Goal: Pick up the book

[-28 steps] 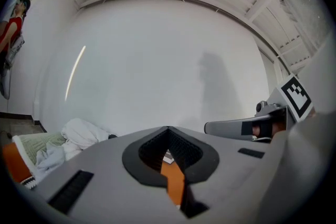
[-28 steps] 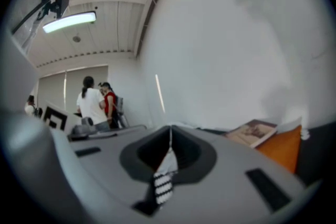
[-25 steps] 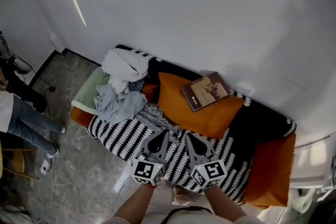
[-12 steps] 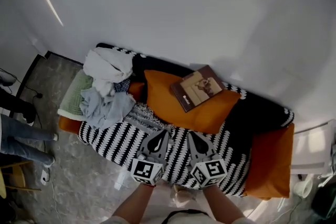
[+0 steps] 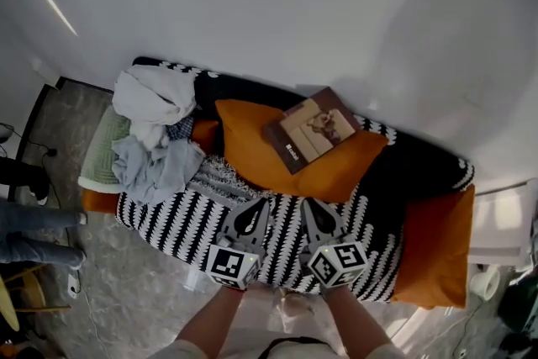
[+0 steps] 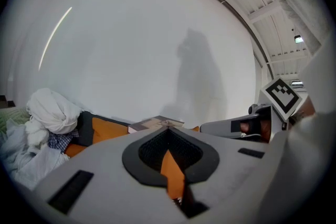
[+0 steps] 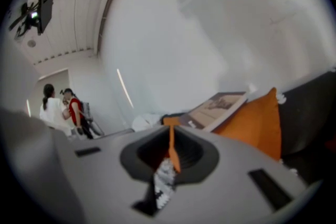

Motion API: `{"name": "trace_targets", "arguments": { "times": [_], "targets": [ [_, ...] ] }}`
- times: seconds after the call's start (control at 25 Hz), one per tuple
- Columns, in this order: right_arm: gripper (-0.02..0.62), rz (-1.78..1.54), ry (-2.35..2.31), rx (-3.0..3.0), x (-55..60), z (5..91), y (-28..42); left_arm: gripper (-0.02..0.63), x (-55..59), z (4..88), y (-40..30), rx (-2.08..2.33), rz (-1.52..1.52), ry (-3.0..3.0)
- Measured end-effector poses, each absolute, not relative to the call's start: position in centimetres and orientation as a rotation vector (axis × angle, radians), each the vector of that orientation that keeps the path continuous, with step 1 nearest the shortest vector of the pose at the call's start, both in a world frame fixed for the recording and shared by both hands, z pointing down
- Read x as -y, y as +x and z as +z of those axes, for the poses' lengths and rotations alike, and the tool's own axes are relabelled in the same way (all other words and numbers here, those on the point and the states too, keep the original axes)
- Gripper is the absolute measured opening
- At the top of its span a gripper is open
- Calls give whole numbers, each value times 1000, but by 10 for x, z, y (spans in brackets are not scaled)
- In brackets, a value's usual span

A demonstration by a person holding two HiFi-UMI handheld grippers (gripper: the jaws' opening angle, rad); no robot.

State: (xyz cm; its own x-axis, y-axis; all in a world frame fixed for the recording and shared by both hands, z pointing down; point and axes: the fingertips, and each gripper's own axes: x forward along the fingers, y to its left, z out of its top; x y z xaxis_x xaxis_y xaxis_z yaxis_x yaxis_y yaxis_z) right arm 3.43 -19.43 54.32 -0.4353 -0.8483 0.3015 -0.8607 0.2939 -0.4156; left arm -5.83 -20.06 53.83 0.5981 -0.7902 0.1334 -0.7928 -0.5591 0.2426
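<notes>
White wall (image 5: 277, 4) backs a sofa (image 5: 420, 168) draped in a black-and-white zigzag blanket (image 5: 168, 219), with grey marbled floor (image 5: 109, 290) in front. At the sofa's left end lies a heap of clothes (image 5: 151, 126), white on top and pale blue below. An orange cushion (image 5: 248, 151) sits at the middle of the sofa, and the book (image 5: 309, 130) lies flat on it, cover up, one corner close to the wall. Both claws hover side by side over the blanket's front edge, pointing toward the cushion and well short of the book. The left claw (image 5: 259, 206) has its jaws pressed together with nothing between them; only a thin slit shows the orange beyond. The right claw (image 5: 307, 206) is likewise pressed together and empty, and in its own view the book shows past the tips, resting on the cushion. Two people (image 7: 60, 107) stand far off at the left of that view.
</notes>
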Motion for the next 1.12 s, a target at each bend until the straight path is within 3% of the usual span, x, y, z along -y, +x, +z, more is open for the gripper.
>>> {"name": "trace_targets", "arguments": {
  "times": [0.68, 1.12],
  "targets": [
    [24, 1141, 1695, 2443, 234, 597, 51, 23, 234, 580, -34, 1236, 46, 2506],
    [182, 1447, 1625, 2465, 251, 623, 45, 23, 252, 598, -34, 1252, 46, 2487]
  ]
}}
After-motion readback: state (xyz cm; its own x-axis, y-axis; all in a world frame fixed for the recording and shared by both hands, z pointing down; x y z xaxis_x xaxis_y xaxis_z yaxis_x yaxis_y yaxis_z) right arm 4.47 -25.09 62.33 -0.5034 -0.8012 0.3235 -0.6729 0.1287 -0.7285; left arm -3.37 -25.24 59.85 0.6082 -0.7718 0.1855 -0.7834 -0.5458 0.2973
